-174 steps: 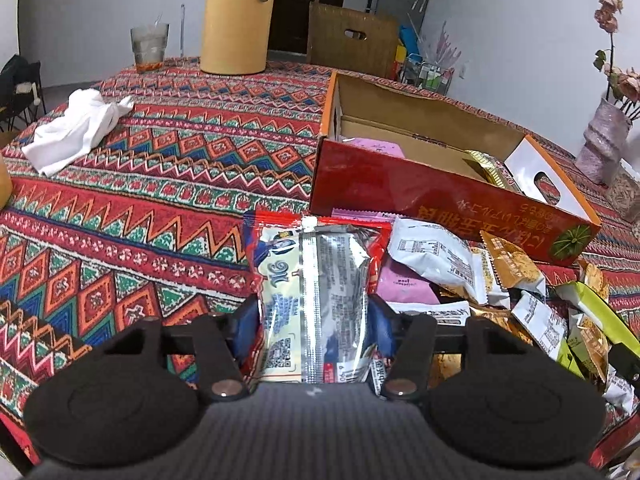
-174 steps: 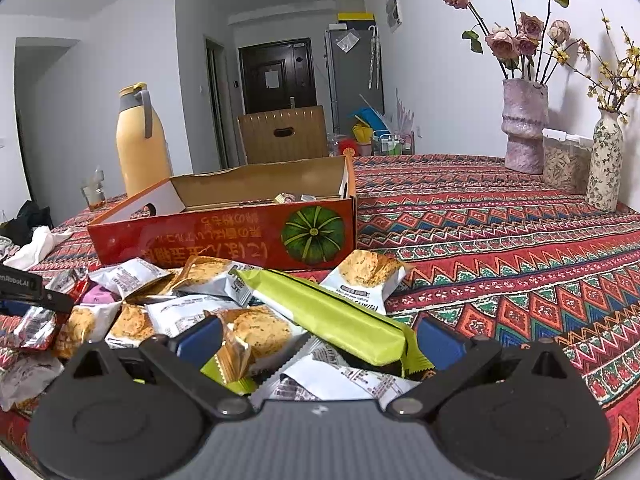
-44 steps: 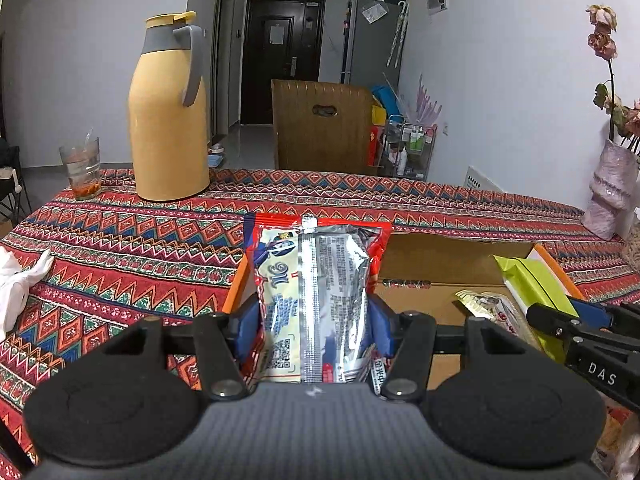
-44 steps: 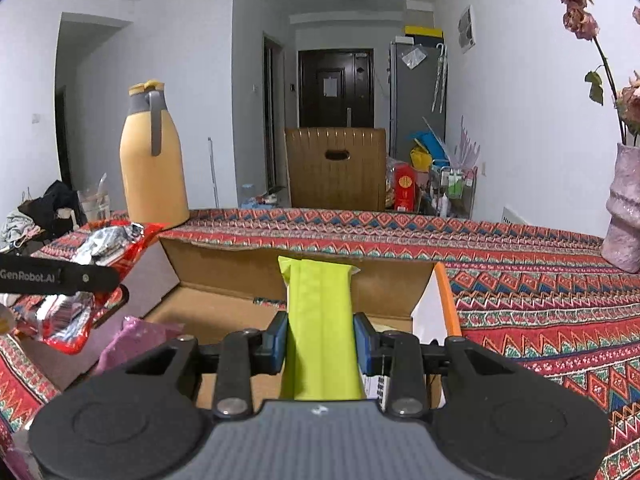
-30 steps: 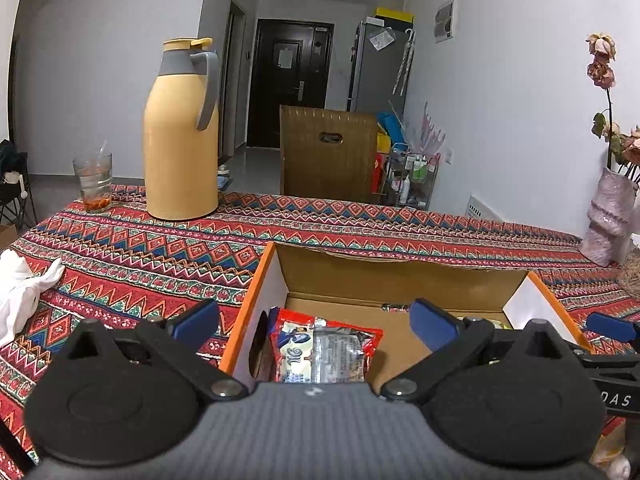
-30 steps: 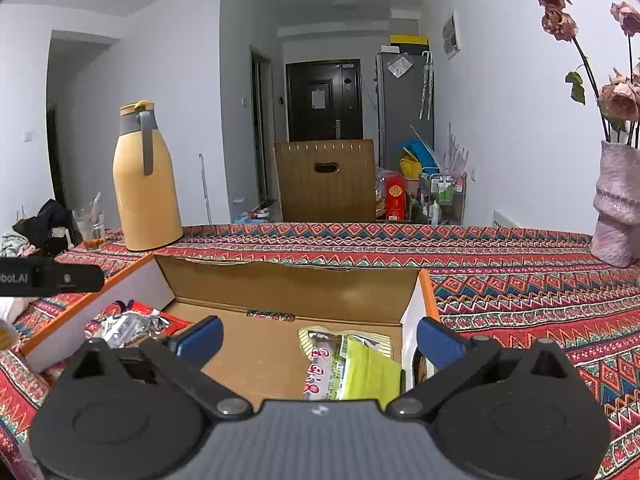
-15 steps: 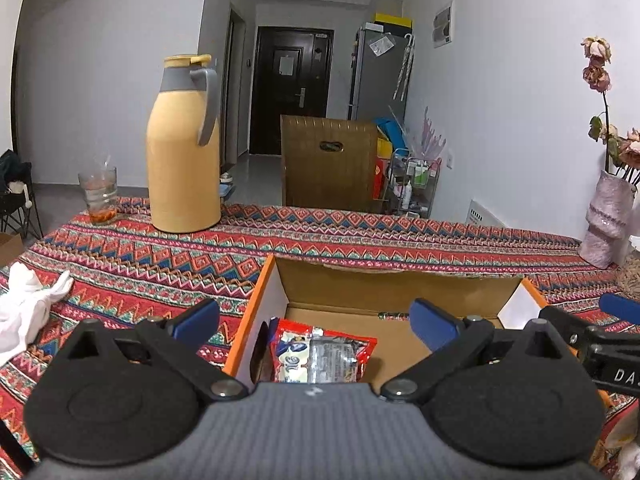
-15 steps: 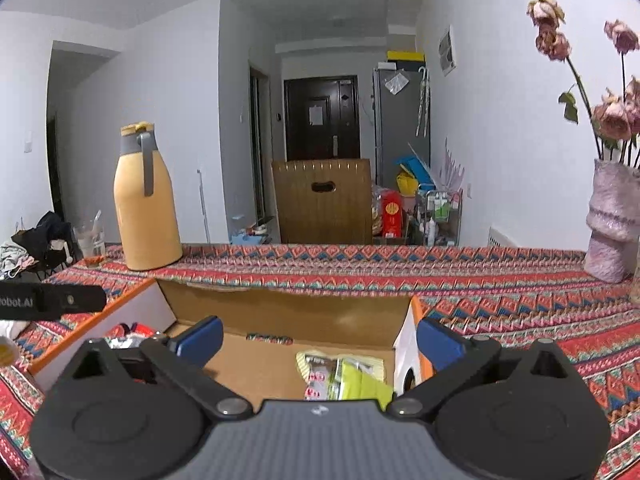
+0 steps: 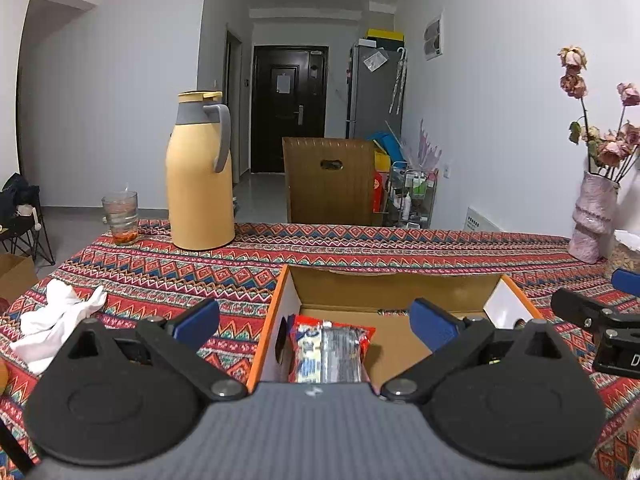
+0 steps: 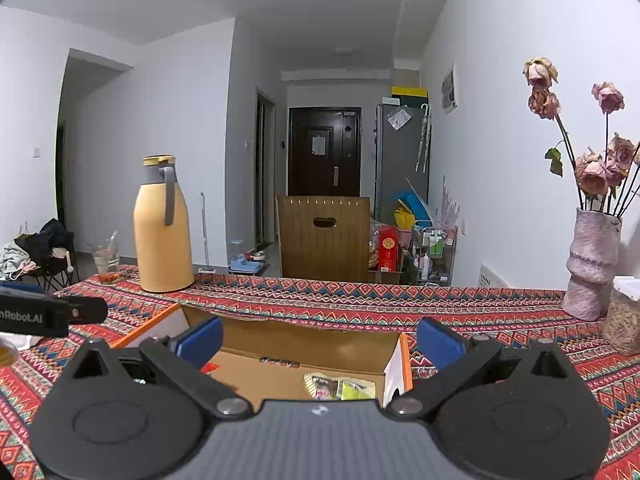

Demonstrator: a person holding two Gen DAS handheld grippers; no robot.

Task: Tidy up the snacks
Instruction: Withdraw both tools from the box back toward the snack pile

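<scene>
Both grippers empty above the open cardboard box (image 9: 394,280), snack packets lying inside.

My left gripper (image 9: 314,320) has its fingers spread wide with nothing between them, above the box's left end, where the red-and-silver foil snack packet (image 9: 330,354) lies flat on the floor against the white end wall. My right gripper (image 10: 318,342) is likewise spread and empty over the right end, where the yellow-green snack packet (image 10: 340,390) rests in the corner. I judge both packets light, soft and crinkly, the foil slippery and the contents likely crushable; should one need shifting, I would pinch across its narrow width near mid-length with gentle pressure. The box stands on the patterned tablecloth (image 9: 168,276), well apart from the yellow thermos jug (image 9: 200,176).
</scene>
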